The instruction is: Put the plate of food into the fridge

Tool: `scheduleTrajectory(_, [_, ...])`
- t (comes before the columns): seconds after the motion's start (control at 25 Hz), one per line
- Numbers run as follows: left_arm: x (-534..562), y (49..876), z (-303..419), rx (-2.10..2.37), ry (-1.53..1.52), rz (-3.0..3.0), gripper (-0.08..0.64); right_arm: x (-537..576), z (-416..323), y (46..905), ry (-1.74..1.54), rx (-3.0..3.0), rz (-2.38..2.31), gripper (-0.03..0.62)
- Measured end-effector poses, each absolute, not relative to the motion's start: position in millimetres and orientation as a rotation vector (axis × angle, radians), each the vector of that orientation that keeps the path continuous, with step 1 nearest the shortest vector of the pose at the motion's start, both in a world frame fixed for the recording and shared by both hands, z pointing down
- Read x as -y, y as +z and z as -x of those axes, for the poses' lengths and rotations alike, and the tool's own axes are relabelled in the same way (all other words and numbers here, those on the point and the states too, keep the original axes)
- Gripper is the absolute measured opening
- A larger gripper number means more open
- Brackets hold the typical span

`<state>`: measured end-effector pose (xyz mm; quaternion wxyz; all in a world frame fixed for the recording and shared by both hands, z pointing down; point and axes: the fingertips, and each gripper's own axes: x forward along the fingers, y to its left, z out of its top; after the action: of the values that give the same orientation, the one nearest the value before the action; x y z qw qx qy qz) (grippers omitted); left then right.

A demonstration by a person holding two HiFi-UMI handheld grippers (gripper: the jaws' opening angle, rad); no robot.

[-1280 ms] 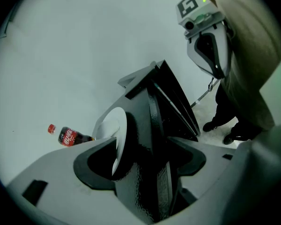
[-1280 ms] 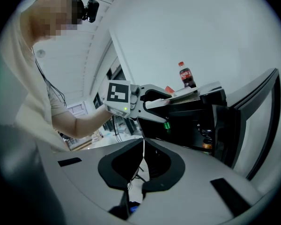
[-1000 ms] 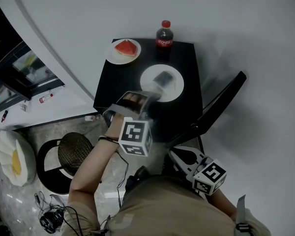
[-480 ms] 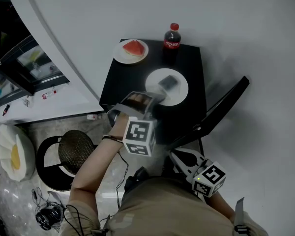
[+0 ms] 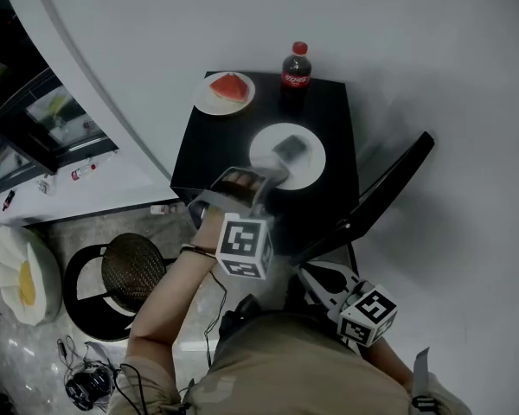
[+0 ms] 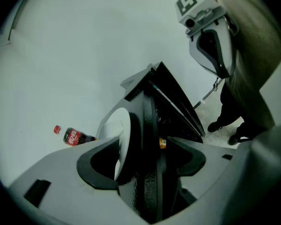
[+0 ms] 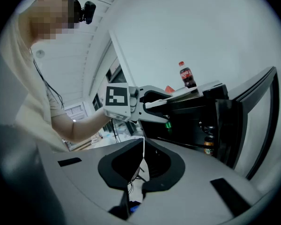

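Two tools; left tool (image 5: 272,175) agape, plate (image 5: 308,166) rim seemingly between jaws; right tool (image 5: 309,273) closed, empty.

Left arm (image 5: 166,296): bare forearm, reaching from 7 o'clock up towards 1 o'clock; a dark band (image 5: 193,249) sits at the wrist.
Left gripper (image 5: 270,176): rolled onto its side and pointing to 1 o'clock, with its marker cube (image 5: 242,245) nearest the body; jaws apart.
Right gripper (image 5: 311,273): held low at 5 o'clock, close to the torso, pointing to 10 o'clock; jaws together with nothing between them.
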<state>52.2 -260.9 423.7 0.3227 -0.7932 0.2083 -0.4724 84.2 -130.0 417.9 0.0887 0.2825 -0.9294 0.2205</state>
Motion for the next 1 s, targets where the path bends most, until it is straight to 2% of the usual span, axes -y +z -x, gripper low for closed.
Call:
scheduleTrajectory(0.52, [244,414,-35,-0.651,-1.170,2.164,0.298,138,-79,419,0.672,2.762,-0.834,0.021])
scheduleTrajectory(0.6, [244,408,-32,-0.692,-1.135,2.166,0.241,140,-78,420,0.704,2.758,-0.846,0.021])
scheduleTrajectory(0.68, [245,401,-29,-0.739,-1.097,2.170,0.132,143,-79,422,0.760,2.757,-0.855,0.021])
scheduleTrajectory(1.0, [244,396,-27,-0.788,-1.053,2.174,0.092,158,-84,412,0.985,2.793,-0.897,0.021])
